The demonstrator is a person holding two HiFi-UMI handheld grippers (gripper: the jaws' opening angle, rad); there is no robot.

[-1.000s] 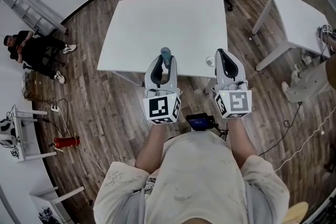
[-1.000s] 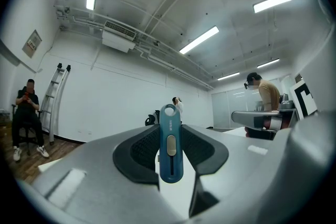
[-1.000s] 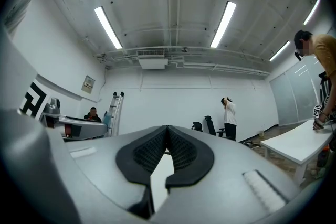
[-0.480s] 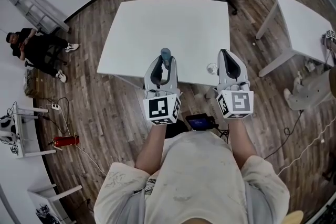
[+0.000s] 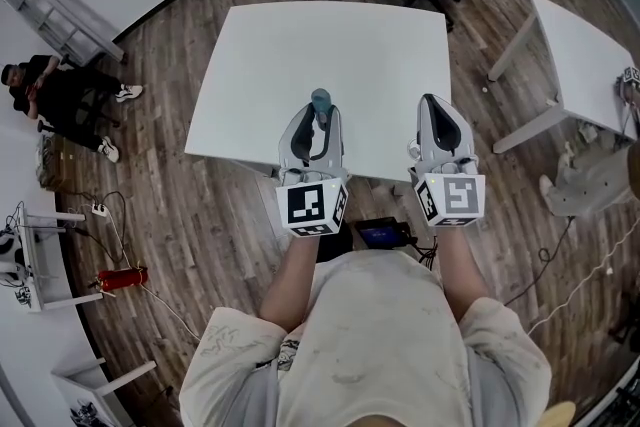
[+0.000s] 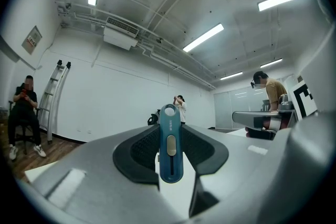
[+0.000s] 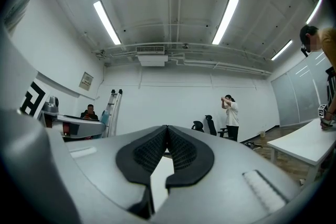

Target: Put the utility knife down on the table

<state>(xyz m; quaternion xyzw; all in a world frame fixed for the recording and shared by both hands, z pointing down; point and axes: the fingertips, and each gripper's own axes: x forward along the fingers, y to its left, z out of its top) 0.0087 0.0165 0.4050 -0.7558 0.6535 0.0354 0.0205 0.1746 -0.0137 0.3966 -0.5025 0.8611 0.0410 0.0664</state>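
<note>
Two tongs are reaching forward side by side over the near edge of the white counter (image 5: 330, 35); the left tongs (image 5: 318, 115) are clamping a teal utility knife (image 6: 170, 147) between their dark pads, with the knife's rounded end and its hole poking out past the tips; the knife is apparently hanging clear of the counter, though the head view is too steep to be sure; the right tongs (image 7: 167, 132) are pressing their pads together with nothing between them; a person (image 5: 55, 100) is sitting beside a ladder (image 5: 60, 0) at the far left; another white table (image 5: 590, 45) is standing at the right.
</note>
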